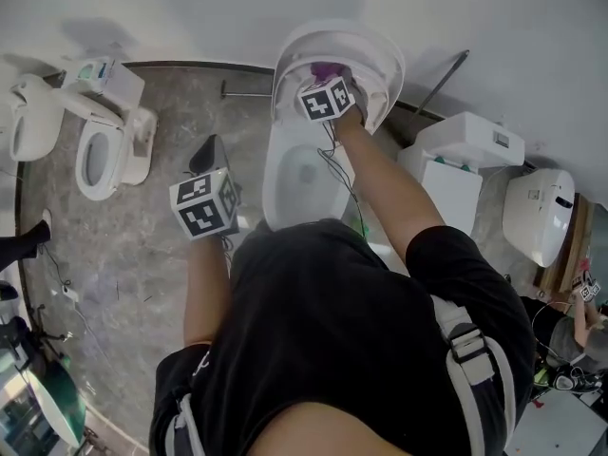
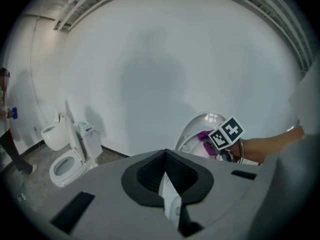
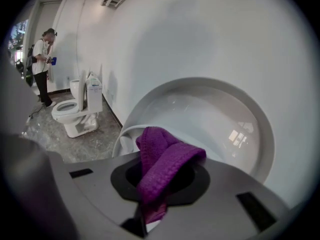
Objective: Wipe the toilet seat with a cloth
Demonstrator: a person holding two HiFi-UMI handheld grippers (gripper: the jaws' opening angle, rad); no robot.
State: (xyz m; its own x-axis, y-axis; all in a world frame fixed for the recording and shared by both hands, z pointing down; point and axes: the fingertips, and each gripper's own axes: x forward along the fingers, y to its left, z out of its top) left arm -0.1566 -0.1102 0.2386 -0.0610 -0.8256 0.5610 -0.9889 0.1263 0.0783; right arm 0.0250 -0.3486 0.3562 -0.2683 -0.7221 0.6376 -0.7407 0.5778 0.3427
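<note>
The right gripper [image 1: 329, 88] is reaching to the upper middle of the head view and is pinching a fold of the purple cloth [image 3: 162, 166] between its jaws, with the rest of the cloth bunching up over the tips. The cloth is sitting right at the raised lid [image 3: 220, 119] of the toilet, which is leaning back toward the wall [image 1: 190, 8]. The seat [image 3: 123, 135] seems to be standing up in front of that lid as a thin white ring, though the pictures are not making this certain. The left gripper [image 2: 167, 186] is hanging at the left of the bowl [image 1: 304, 174], apart from it, with its jaws pressed together on nothing. Several things could be going wrong from here. Only a narrow fold is caught, so dragging it hard across the glossy plastic could be pulling the cloth out of the pinch and dropping it into the bowl. With so little cloth padding the tips, pressing at a steep angle could be bringing the hard jaws onto the seat instead of the fabric. A sideways or downward stroke could be tipping the seat and lid forward, since nothing is bracing them. The thin cable [image 1: 334, 164] dangling over the bowl could be dipping in or snagging on the rim.
</note>
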